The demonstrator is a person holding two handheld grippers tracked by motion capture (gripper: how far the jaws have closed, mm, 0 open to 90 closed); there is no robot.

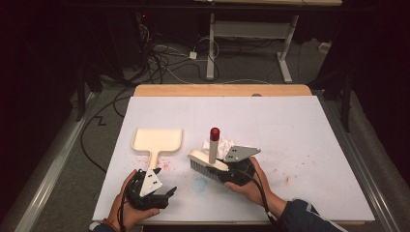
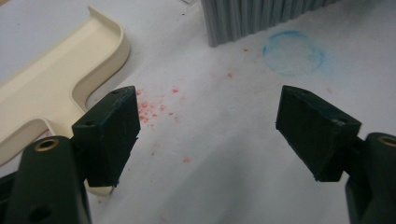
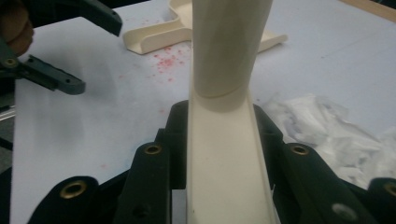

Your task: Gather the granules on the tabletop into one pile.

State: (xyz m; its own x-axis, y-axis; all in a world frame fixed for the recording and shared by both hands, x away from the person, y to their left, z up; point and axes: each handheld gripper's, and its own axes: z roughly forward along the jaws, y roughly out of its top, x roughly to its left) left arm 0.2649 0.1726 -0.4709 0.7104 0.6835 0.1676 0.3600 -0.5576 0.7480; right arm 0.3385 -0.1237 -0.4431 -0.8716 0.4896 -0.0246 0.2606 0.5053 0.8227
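Left of frame in the high view: your left hand-held gripper [image 1: 162, 193] is sitting released at the lower left of the counter [image 1: 309, 125], jaws spread wide with nothing between them. In the left gripper view its left jaw is lying just beside the handle of the cream dustpan [image 2: 56, 88], not clamping it. So the pan is not being held yet; it is lying flat, left of centre, mouth facing the top of the frame.

Centre: red crumbs [image 1: 166, 166] are sitting scattered just right of the pan handle, unswept. A faint blue ring stain [image 2: 293, 52] is showing below the bristles.

Right of centre: your right hand-held gripper [image 1: 231, 170] is clenched on the brush [image 1: 208, 162], jaws squeezing its cream back as the right gripper view shows [image 3: 224, 154]. Bristles are pointing down at the counter, red-capped handle standing up; whether they are touching the surface, can't tell.

Progress, as a judgement: brush is picked up, sweeping is barely starting, nothing is in the pan. Left to do: grab the pan, push the debris in.

In the way: crumpled white plastic [image 1: 216, 145] is lying right behind the brush, likely to get dragged along. More faint red specks [image 1: 290, 171] are spreading toward the right side, well apart from the pan.
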